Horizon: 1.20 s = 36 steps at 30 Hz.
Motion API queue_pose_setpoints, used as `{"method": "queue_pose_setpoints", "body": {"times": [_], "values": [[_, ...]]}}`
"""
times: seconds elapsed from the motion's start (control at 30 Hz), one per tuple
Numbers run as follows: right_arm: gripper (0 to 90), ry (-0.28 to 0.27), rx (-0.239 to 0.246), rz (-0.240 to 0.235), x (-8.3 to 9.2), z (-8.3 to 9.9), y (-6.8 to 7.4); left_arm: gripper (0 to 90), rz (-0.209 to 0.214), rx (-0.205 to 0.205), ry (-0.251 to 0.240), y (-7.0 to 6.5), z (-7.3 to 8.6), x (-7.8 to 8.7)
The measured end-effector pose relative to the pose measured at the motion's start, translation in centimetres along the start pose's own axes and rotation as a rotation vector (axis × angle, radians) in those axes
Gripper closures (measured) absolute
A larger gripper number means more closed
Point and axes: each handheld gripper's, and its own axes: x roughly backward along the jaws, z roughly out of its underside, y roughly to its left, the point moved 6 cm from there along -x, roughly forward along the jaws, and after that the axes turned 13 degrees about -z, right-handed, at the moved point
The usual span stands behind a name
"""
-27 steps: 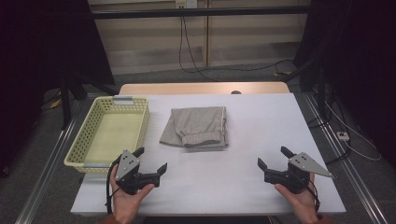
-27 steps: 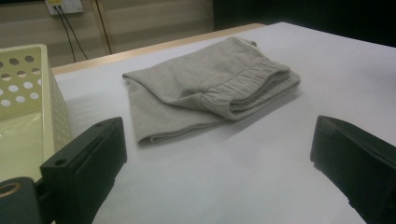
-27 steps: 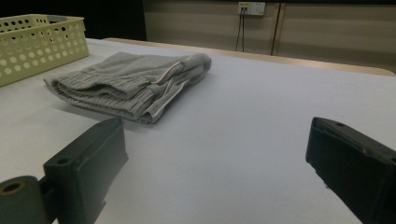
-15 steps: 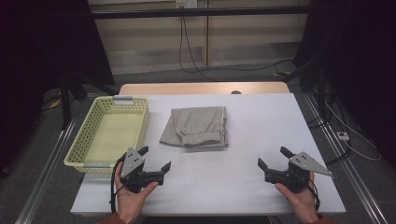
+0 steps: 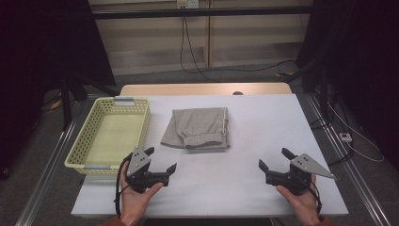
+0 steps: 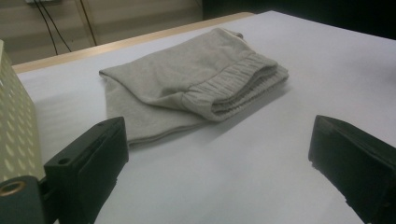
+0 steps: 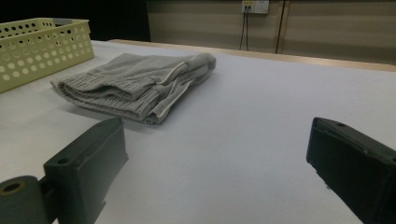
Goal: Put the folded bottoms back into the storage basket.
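A folded beige garment (image 5: pixel 200 128) with a ribbed waistband lies flat on the white table (image 5: pixel 263 122), just left of its middle. My left gripper (image 5: pixel 161 158) is held in a hand near the front edge, below and left of the garment, open and empty. In the left gripper view the garment (image 6: pixel 196 79) lies a short way ahead of the wide-apart jaws of the left gripper (image 6: pixel 219 140). My right gripper (image 5: pixel 273 157) hovers at the front right, also open and empty. From the right gripper (image 7: pixel 217 140) the garment (image 7: pixel 140 84) lies ahead to the left.
A pale yellow perforated basket (image 5: pixel 146 123) stands at the table's left side, beside the garment; its wall shows as basket (image 6: pixel 14 121) and basket (image 7: pixel 42 46). Bare white tabletop spreads between and ahead of the grippers. Dark floor, cables and metal rails surround the table.
The left hand and its gripper have shifted slightly to the right, toward the garment. The right gripper has stayed in place.
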Motion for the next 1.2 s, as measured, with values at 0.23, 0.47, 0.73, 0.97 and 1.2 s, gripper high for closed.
{"method": "queue_pose_setpoints", "body": {"times": [0.23,0.47,0.73,0.97,1.2], "values": [[4.3,0.000,-0.001,0.000,0.0,0.0,-0.1,5.0,0.012,-0.015,0.009,-0.3,-1.2,-1.2],[4.4,-0.001,-0.003,-0.002,0.1,-0.1,-0.1,4.4,0.001,-0.042,0.021,-0.6,-2.0,-2.8],[4.4,0.002,-0.004,-0.006,0.0,0.0,0.0,4.4,0.003,-0.023,0.030,-0.4,-2.9,-3.6],[4.4,0.006,-0.001,-0.011,0.0,0.0,0.1,6.2,0.015,-0.010,0.051,-0.3,-3.4,-5.3],[4.4,0.007,-0.003,-0.012,0.0,0.0,0.0,5.9,0.009,0.027,0.111,0.1,-3.8,-6.7]]}}
